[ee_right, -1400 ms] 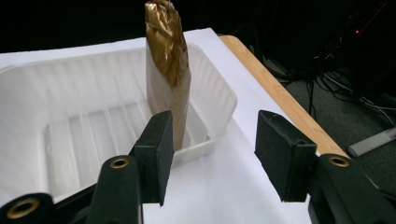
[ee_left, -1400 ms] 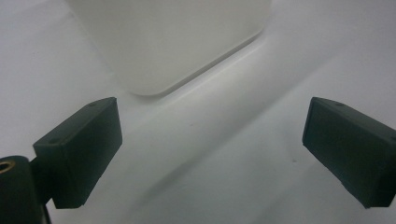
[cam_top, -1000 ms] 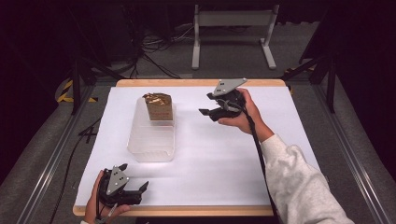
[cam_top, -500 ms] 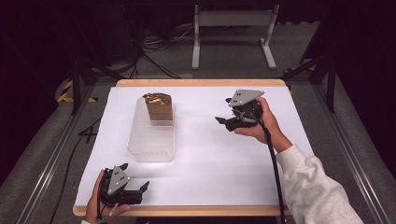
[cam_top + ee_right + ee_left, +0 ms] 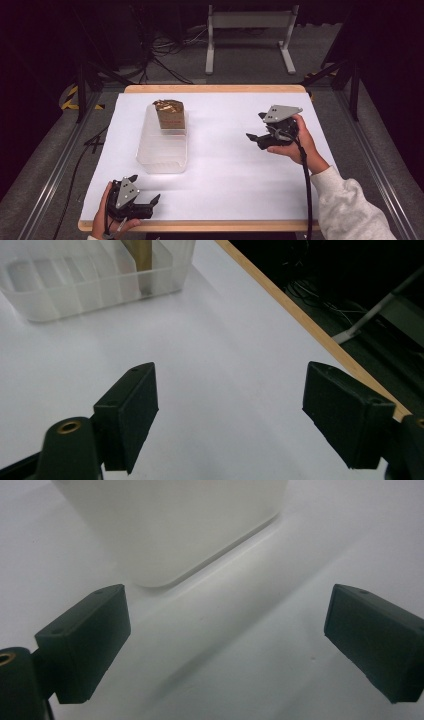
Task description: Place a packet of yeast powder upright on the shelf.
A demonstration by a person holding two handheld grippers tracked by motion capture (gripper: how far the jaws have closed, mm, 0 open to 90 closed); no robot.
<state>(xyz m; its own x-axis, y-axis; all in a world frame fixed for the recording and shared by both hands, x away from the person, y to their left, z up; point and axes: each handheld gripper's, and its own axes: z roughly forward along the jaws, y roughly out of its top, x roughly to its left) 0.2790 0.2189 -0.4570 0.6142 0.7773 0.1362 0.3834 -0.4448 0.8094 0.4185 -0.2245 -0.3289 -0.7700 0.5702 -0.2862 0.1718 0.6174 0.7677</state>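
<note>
We look down on a table (image 5: pixel 220 200) covered in white, its wooden edge showing at the far and near sides. Toward the left of the table stands a clear plastic bin (image 5: pixel 162 152), long and shallow, and at its far end sits a small brown packet (image 5: pixel 170 116) with a crumpled gold top, standing upright inside the bin.

Our right gripper (image 5: pixel 254 138) is held above the right half of the table, well apart from the bin, its jaws pointing leftward toward it. The jaws have just been opening and now stand wide, with nothing between them (in the right gripper view only bare white cover lies between the two black pads (image 5: pixel 131 412), the bin (image 5: pixel 95 285) and the packet's lower edge (image 5: pixel 137 252) sitting farther off at the upper left).

Our left gripper (image 5: pixel 145 197) rests at the near left corner, close to the bin's near end but not touching it. Its jaws are spread wide and empty, with the bin's rounded corner (image 5: pixel 165 540) just beyond the pads (image 5: pixel 87 645).
</note>
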